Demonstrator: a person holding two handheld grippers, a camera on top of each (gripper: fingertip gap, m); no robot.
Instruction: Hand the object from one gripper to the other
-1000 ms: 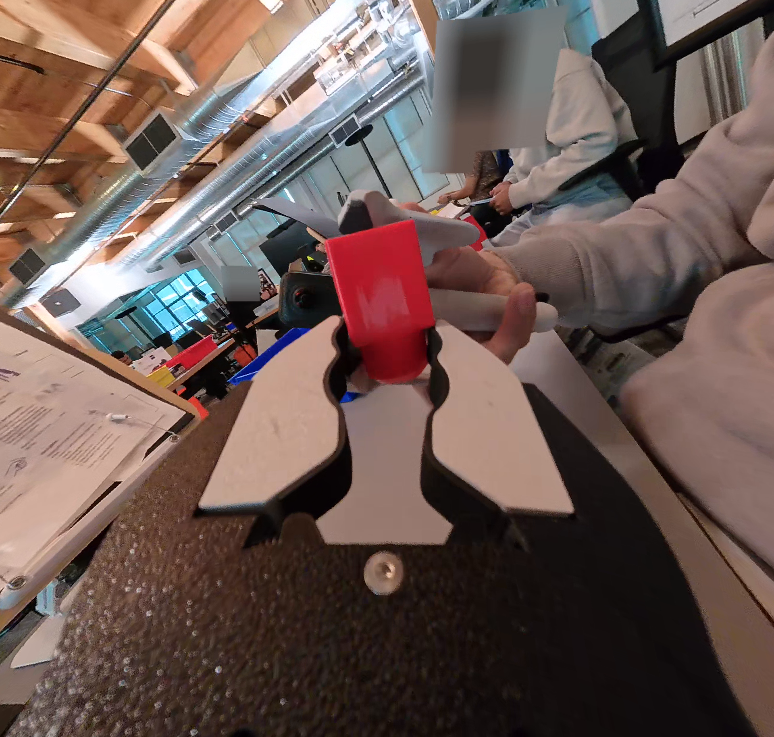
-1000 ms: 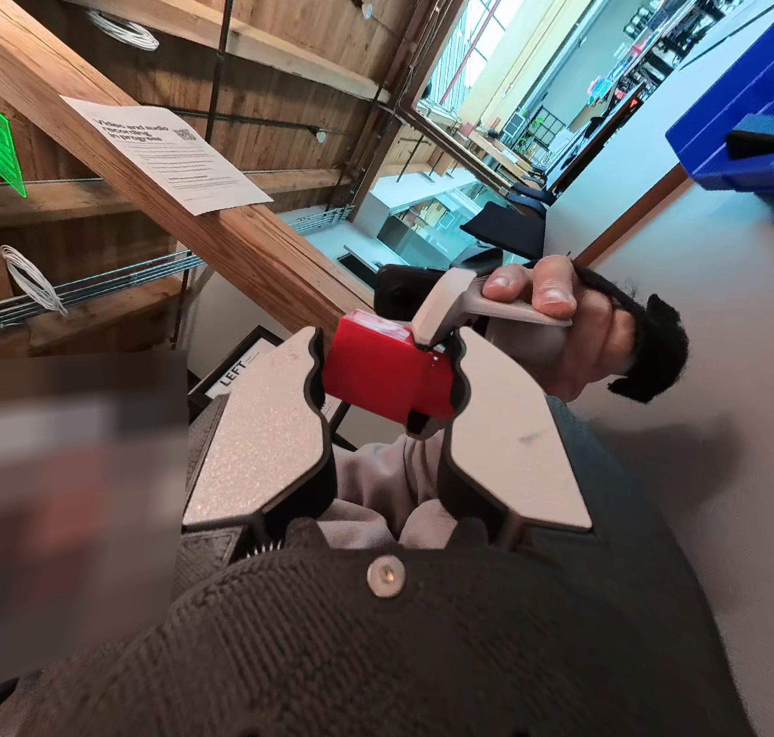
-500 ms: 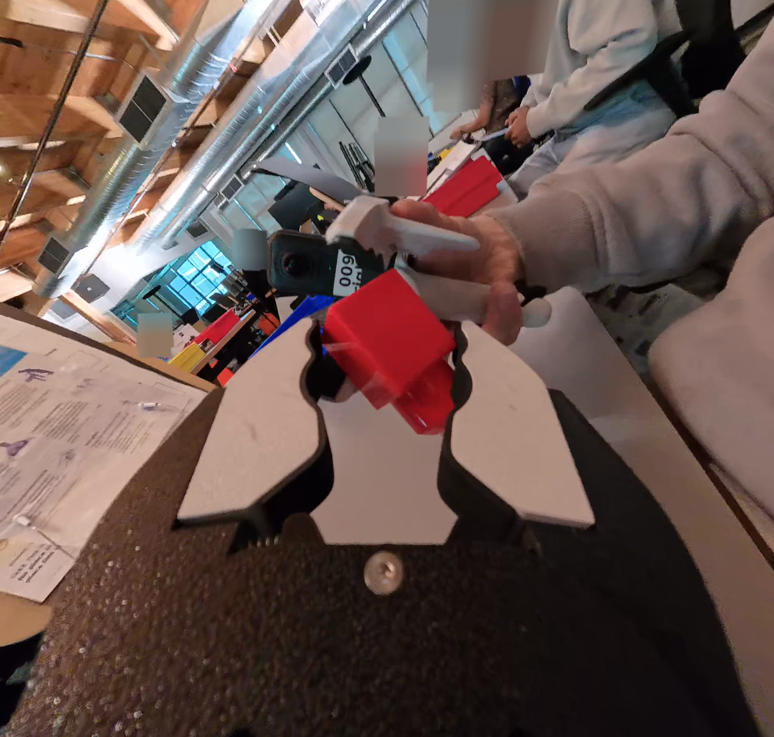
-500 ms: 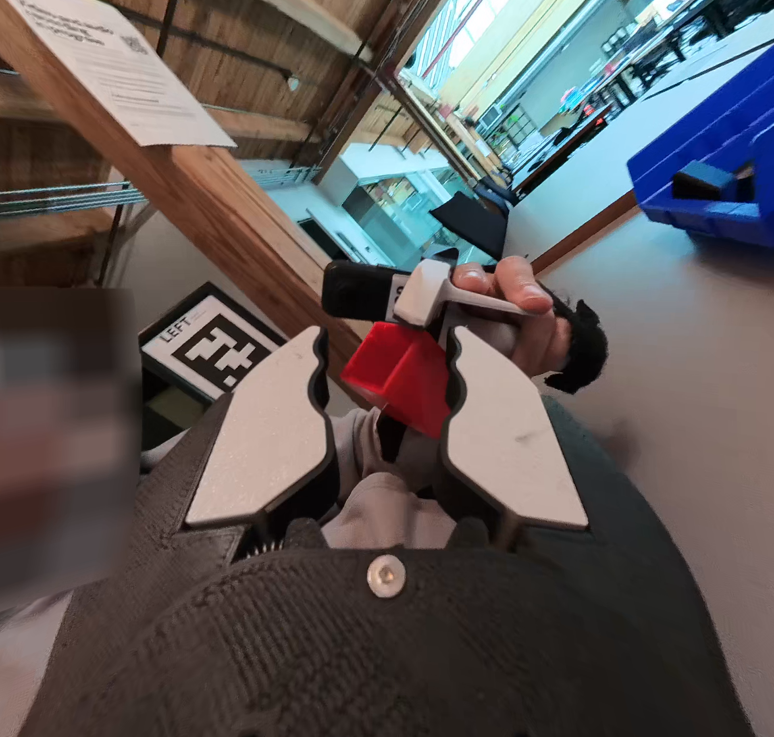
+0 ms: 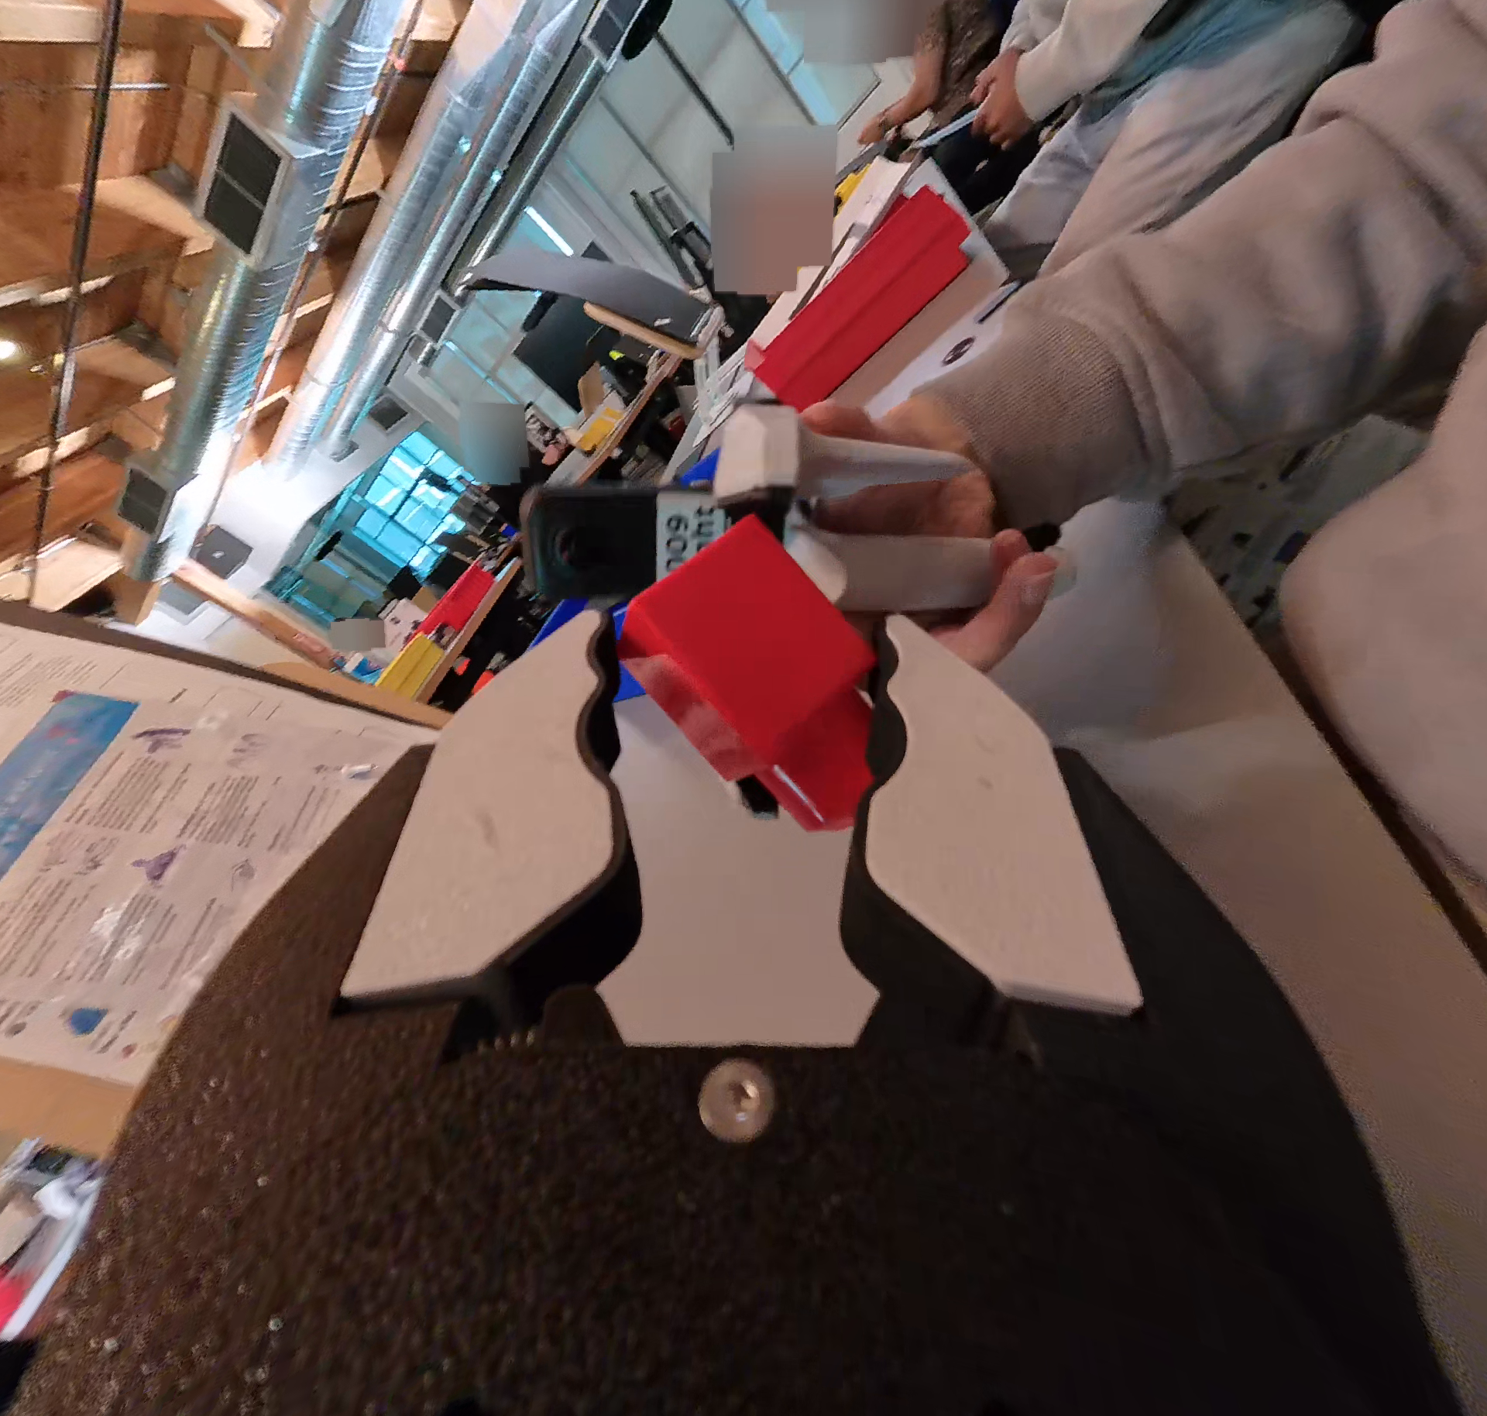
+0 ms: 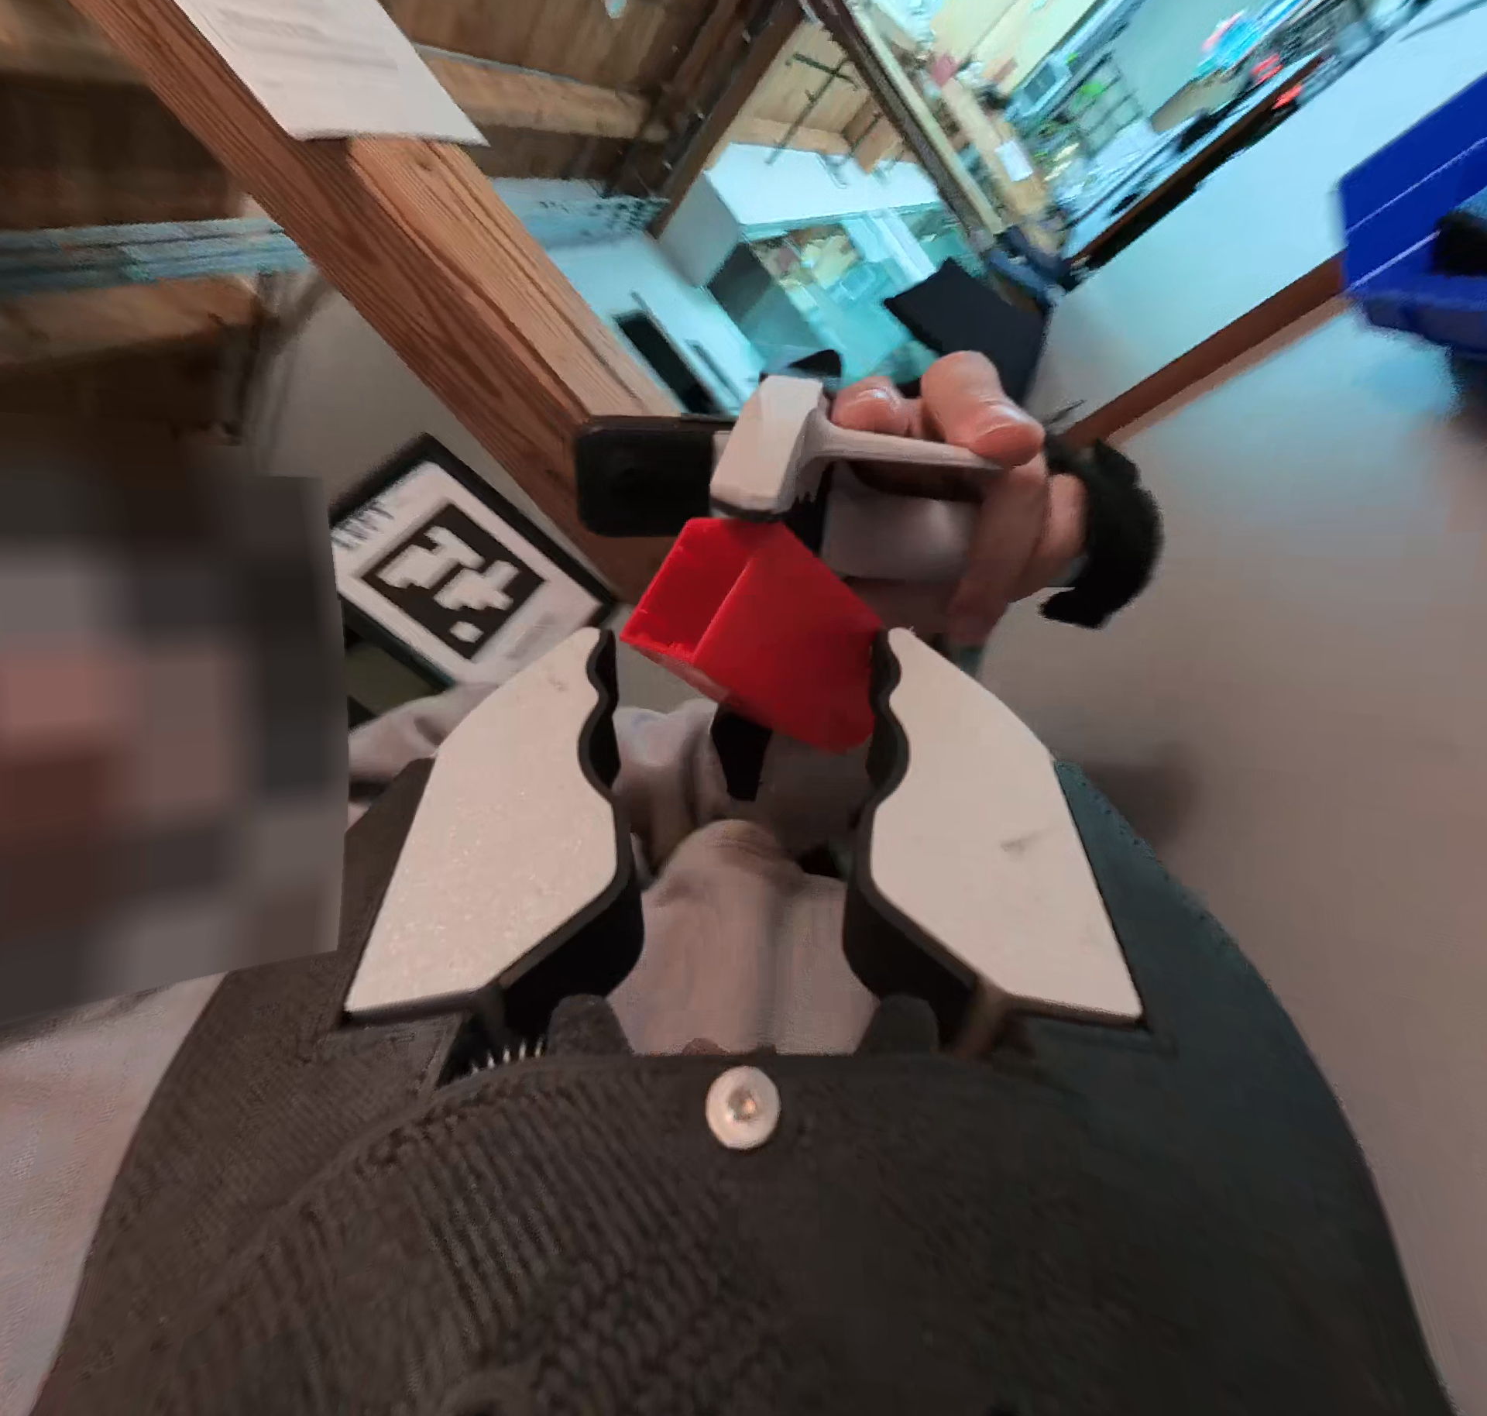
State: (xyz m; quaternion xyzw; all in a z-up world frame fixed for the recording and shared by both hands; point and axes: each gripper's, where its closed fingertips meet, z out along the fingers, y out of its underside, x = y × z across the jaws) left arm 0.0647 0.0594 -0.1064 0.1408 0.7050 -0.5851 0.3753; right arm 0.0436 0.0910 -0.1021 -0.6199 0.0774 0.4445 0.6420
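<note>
A red block (image 5: 740, 653) with a wide box part and a narrower part hangs tilted in the air between both grippers. My left gripper (image 5: 744, 637) is open, its fingertips on either side of the block. My right gripper (image 6: 744, 641) is shut on the block (image 6: 772, 645), which spans from one fingertip to the other. The right gripper's black camera body (image 5: 595, 544) and the hand on its handle face me in the left wrist view. The left gripper's body (image 6: 644, 484) and its hand show in the right wrist view.
A grey table (image 6: 1287, 653) lies below, with a blue bin (image 6: 1416, 251) at its far side. A wooden post (image 6: 451, 251) and a black-and-white marker board (image 6: 459, 572) stand behind. A printed sheet (image 5: 145, 854), a red box (image 5: 869, 299) and a seated person (image 5: 1167, 90) are around. The tips of both grippers are at nearly the same place.
My left gripper has opened wider from its grip on the block's narrow part. The block has tilted over in both views. Both grippers have swung round a little.
</note>
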